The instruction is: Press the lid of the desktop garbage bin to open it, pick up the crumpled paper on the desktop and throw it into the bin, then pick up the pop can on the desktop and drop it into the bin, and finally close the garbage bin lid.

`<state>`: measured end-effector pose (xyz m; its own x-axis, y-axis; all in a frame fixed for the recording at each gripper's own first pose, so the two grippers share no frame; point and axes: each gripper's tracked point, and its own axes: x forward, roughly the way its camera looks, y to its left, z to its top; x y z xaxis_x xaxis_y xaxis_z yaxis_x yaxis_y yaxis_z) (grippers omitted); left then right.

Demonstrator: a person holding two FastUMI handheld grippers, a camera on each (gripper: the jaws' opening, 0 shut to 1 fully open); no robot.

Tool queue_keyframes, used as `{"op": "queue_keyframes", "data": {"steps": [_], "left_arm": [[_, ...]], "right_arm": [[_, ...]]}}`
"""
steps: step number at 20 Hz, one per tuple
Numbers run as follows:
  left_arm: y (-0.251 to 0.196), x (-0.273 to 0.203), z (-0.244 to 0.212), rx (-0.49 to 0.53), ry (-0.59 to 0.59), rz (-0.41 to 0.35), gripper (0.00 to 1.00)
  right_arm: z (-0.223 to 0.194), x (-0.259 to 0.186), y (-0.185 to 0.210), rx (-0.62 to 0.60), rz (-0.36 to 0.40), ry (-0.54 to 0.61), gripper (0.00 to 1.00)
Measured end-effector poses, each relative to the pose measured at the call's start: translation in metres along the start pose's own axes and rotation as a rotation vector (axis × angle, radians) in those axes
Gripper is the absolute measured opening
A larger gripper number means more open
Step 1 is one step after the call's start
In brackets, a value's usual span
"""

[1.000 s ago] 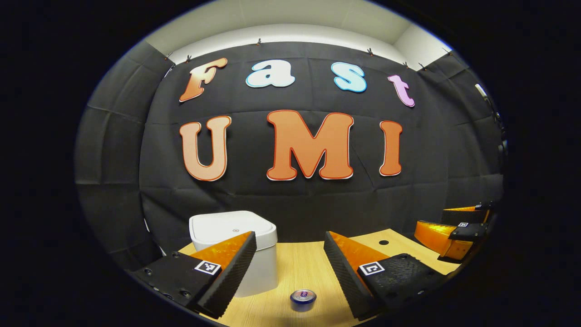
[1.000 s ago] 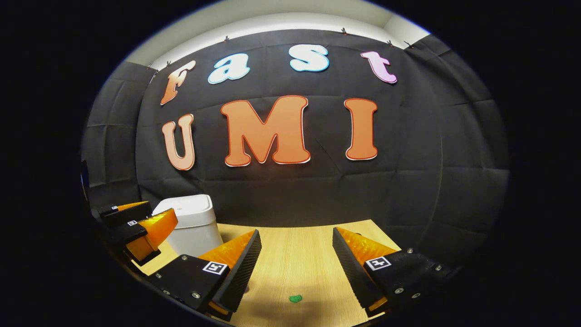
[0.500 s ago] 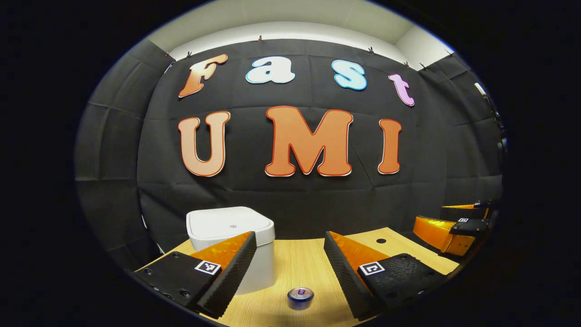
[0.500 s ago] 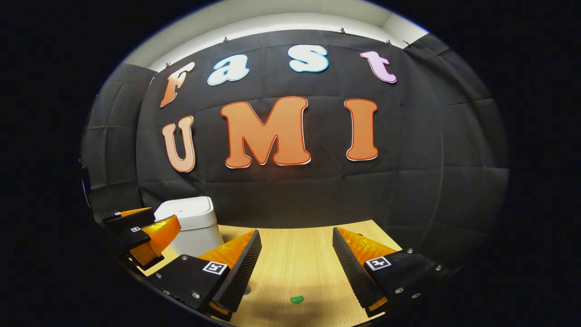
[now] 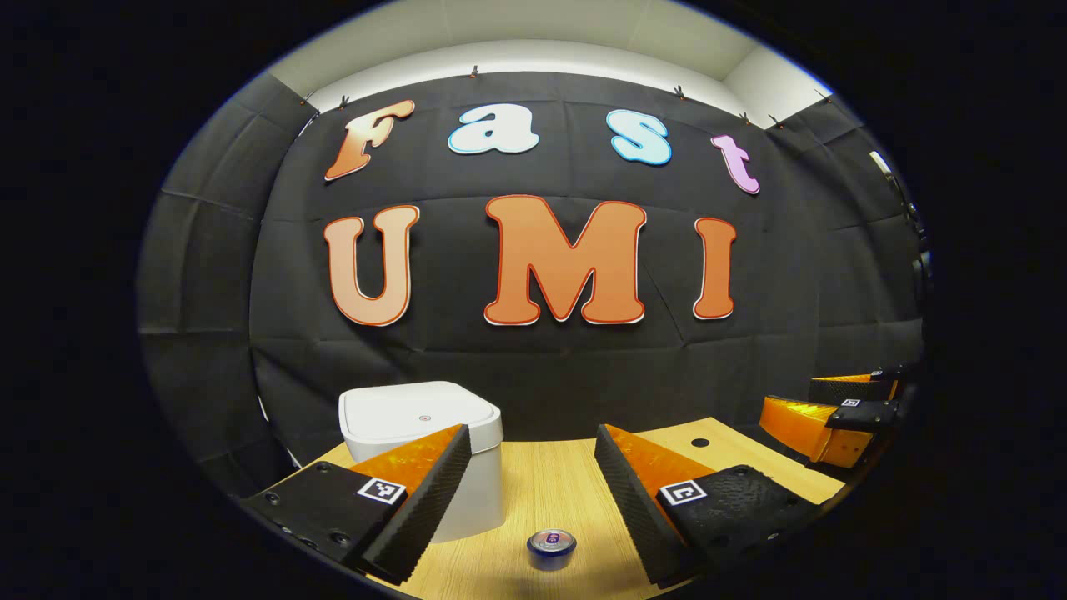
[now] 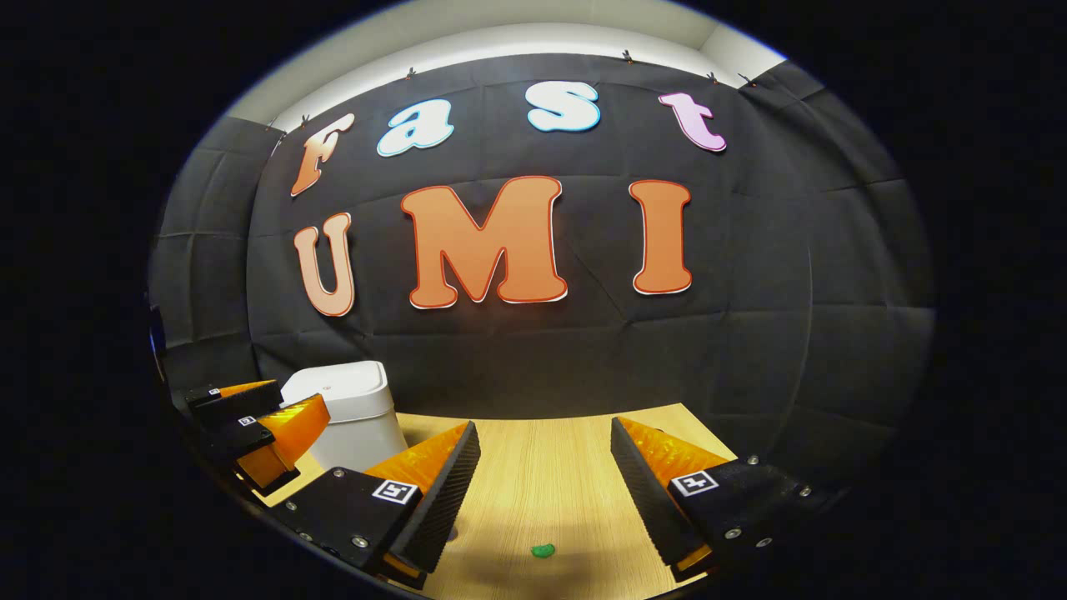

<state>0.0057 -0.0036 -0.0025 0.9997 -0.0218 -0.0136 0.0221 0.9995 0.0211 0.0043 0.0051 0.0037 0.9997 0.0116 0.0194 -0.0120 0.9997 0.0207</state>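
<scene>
The white bin (image 5: 421, 414) stands on the wooden table at the back left with its lid down; it also shows as the bin (image 6: 346, 406) in the right gripper view. A blue pop can (image 5: 551, 548) stands upright on the table, low between my left gripper's fingers and apart from them. My left gripper (image 5: 532, 432) is open and holds nothing. A small green lump (image 6: 543, 550), maybe the crumpled paper, lies on the table below my right gripper (image 6: 544, 427), which is open and empty. Each gripper hovers above the tabletop.
The wooden table (image 5: 550, 487) ends at the black cloth wall. A small round hole (image 5: 700, 442) sits in its right part. The right gripper (image 5: 825, 425) shows at the far right; the left gripper (image 6: 254, 421) hangs beside the bin.
Both views have drifted only slightly; the bin sits a little further left in each. Both grippers stay open, and the can and the green lump have not moved.
</scene>
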Motion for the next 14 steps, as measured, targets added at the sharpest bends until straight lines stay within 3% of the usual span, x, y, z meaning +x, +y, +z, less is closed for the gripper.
{"op": "queue_keyframes", "data": {"steps": [14], "left_arm": [[0.001, 0.014, -0.005, -0.019, 0.009, -0.007, 0.95]], "right_arm": [[0.000, 0.013, -0.004, 0.002, -0.010, 0.002, 0.94]]}}
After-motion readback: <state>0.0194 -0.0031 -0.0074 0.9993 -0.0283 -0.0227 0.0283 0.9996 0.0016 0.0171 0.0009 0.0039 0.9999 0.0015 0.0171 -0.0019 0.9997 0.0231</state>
